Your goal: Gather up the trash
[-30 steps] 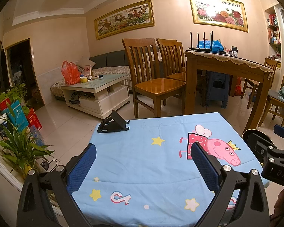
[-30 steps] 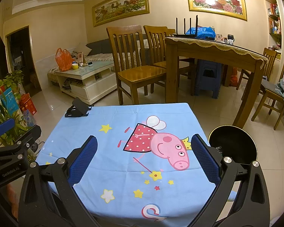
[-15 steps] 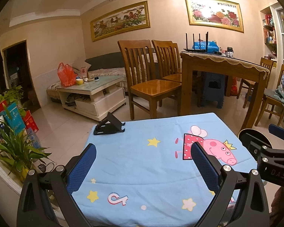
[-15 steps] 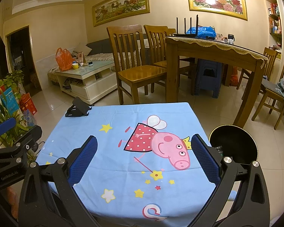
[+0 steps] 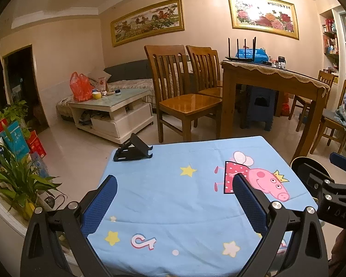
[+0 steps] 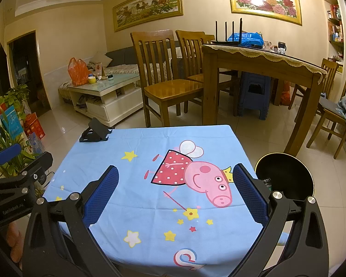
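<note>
A small table with a blue cartoon-pig cloth (image 5: 173, 196) (image 6: 150, 196) lies under both grippers. No loose trash shows on the cloth. A black round bin (image 6: 286, 175) stands on the floor at the table's right side, with some items partly visible inside; its rim shows in the left wrist view (image 5: 311, 161). My left gripper (image 5: 174, 198) is open and empty above the cloth's near half. My right gripper (image 6: 175, 190) is open and empty above the pig print. Each gripper's body shows at the edge of the other's view.
A black phone stand (image 5: 132, 151) (image 6: 95, 133) sits at the cloth's far left corner. Wooden chairs (image 5: 184, 97) and a dining table (image 5: 272, 80) stand beyond. A white coffee table (image 5: 110, 108) with an orange bag is far left. Potted plants (image 5: 18, 184) line the left.
The left gripper's view has shifted slightly; the table and room sit a little more to the left in it. The right gripper has barely moved. Both stay open.
</note>
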`<state>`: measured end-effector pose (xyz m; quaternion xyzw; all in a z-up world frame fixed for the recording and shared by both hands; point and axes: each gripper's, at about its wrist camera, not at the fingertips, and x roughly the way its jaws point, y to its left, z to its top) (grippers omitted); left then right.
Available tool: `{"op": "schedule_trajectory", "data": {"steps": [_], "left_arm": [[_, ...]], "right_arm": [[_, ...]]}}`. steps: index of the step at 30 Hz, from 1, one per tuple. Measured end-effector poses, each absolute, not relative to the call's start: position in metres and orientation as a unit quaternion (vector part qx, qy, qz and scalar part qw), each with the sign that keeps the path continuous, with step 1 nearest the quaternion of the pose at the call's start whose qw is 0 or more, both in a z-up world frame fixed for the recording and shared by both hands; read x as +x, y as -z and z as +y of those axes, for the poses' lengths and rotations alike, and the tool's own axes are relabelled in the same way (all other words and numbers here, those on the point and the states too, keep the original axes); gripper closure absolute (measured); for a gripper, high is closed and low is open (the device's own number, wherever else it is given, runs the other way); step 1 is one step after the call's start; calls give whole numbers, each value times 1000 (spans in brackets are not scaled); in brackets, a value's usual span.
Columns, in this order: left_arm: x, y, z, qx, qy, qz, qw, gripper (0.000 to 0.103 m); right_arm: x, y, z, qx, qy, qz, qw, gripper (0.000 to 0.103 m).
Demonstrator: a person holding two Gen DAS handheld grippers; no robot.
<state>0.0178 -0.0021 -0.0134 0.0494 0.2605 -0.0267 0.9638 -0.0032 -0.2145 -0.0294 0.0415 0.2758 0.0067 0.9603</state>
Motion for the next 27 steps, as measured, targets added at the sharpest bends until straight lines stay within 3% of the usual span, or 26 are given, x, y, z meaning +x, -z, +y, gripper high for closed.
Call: {"op": "schedule_trajectory", "data": {"steps": [27], "left_arm": [[22,11,2,65,24,250,966,6]], "right_arm": [[-7,36,-212,45,-10,280,959,5]]}}
